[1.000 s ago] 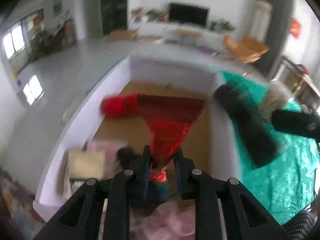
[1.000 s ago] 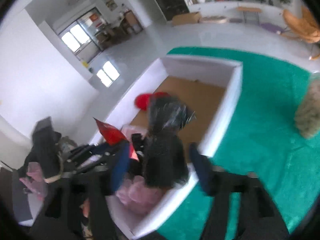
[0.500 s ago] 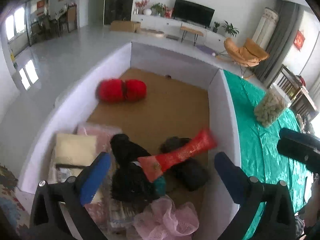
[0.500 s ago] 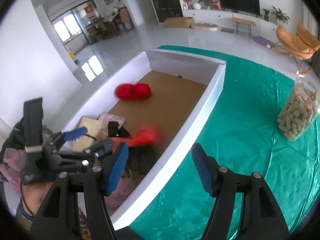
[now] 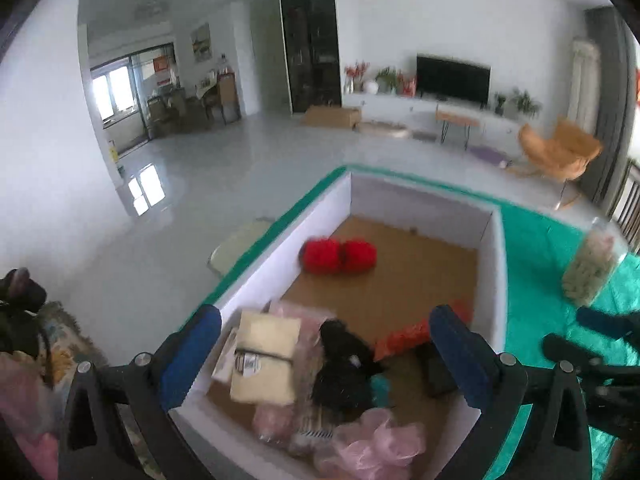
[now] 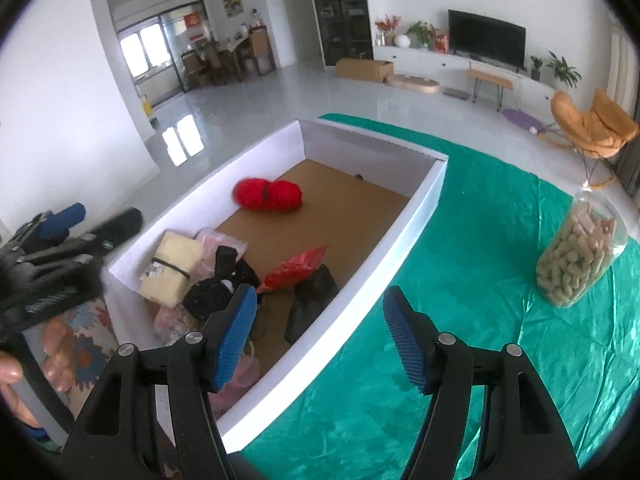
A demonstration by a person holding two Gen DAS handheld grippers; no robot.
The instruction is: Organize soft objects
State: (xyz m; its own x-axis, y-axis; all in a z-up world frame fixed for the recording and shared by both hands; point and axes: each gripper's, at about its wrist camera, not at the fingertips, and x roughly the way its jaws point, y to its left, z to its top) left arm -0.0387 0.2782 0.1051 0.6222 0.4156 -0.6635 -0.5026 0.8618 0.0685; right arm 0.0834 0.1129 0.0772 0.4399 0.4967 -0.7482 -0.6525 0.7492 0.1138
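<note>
Green cloth (image 6: 460, 280) under a white box (image 6: 420, 216) in a bright living room

Both tongs gape empty; left gripper (image 5: 328, 356) above the box; right gripper (image 6: 320, 340) over its rim; jar (image 6: 576, 256) ahead-right.

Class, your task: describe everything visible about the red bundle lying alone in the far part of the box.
The red bundle looks like soft, fuzzy yarn or fabric, pinched across its middle into two rounded lobes. It lies on its side on the brown cardboard floor of the white-walled box, close to the left wall, apart from the pile of other soft items at the near end. Neither gripper touches it.
</note>
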